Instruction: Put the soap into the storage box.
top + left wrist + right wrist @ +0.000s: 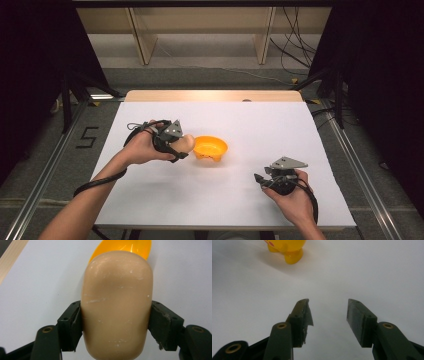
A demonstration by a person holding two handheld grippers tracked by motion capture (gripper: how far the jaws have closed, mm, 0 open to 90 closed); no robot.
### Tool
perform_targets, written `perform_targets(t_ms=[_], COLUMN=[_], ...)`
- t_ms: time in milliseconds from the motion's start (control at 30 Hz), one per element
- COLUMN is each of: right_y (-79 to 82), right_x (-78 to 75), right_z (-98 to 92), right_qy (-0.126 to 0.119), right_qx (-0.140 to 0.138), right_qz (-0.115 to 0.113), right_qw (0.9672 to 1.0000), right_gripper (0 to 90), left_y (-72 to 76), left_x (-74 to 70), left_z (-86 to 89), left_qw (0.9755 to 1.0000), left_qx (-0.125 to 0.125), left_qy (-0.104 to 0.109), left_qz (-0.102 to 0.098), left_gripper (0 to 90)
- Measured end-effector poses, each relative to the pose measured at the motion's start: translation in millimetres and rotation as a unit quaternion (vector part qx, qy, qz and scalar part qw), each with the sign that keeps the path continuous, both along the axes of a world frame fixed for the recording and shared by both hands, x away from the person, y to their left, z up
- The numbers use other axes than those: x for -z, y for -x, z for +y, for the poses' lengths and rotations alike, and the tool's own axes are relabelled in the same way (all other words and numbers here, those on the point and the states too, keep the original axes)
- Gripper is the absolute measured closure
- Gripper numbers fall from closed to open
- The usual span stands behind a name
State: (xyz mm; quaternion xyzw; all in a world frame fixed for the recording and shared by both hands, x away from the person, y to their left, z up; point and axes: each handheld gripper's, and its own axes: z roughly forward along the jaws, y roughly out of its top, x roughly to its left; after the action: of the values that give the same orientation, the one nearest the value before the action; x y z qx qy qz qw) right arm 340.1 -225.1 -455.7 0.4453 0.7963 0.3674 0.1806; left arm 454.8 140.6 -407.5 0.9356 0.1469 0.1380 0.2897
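Beige, rounded and a bit scuffed, the smooth block (117, 307) is pinched on both sides by the left gripper (172, 142), left of centre in the high view, just beside the orange bowl (210, 148). Lower right, the right gripper (267, 180) is held spread apart, nothing between its jaws, over the white table (260, 130).

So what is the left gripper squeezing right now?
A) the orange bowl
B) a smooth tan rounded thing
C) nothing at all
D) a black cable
B: in the left gripper view the left gripper has its two black jaws pressed against the sides of the tan rounded object, while the orange bowl sits just beyond it on the white table.
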Motion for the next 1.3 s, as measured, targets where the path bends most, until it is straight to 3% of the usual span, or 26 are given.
perform_targets(t_ms=[467, 500, 767, 1000, 1100, 1300], right_y=[0.4, 2.1, 0.2, -0.1, 0.6, 0.1], right_x=[-0.4, -0.6, 0.0, 0.2, 0.2, -0.1], right_z=[-0.5, 1.3, -0.3, -0.4, 0.8, -0.4], right_qy=[0.005, -0.002, 0.005, 0.005, -0.003, 0.005], right_qx=[-0.002, 0.007, -0.004, -0.003, -0.002, -0.003], right_qz=[-0.001, 0.009, -0.002, -0.001, 0.009, -0.001], right_qw=[1.0000, 0.9999, 1.0000, 1.0000, 1.0000, 1.0000], right_gripper=[52.7, 52.7, 52.7, 52.6, 52.6, 52.6], left_y=[-6.1, -6.4, -10.6, -12.9, -13.7, -15.5], left_x=[-6.2, -6.7, -7.6, -8.2, -9.0, -9.5], left_z=[-11.1, -11.7, -17.2, -19.1, -20.3, -23.2], left_qw=[1.0000, 1.0000, 0.9999, 0.9999, 0.9999, 0.9999], left_qx=[0.006, 0.006, 0.008, 0.010, 0.012, 0.013], left_qy=[0.002, 0.002, 0.004, 0.004, 0.004, 0.004], left_qz=[-0.007, -0.006, -0.009, -0.009, -0.008, -0.009], left_gripper=[32.5, 32.5, 32.5, 32.5, 32.5, 32.5])
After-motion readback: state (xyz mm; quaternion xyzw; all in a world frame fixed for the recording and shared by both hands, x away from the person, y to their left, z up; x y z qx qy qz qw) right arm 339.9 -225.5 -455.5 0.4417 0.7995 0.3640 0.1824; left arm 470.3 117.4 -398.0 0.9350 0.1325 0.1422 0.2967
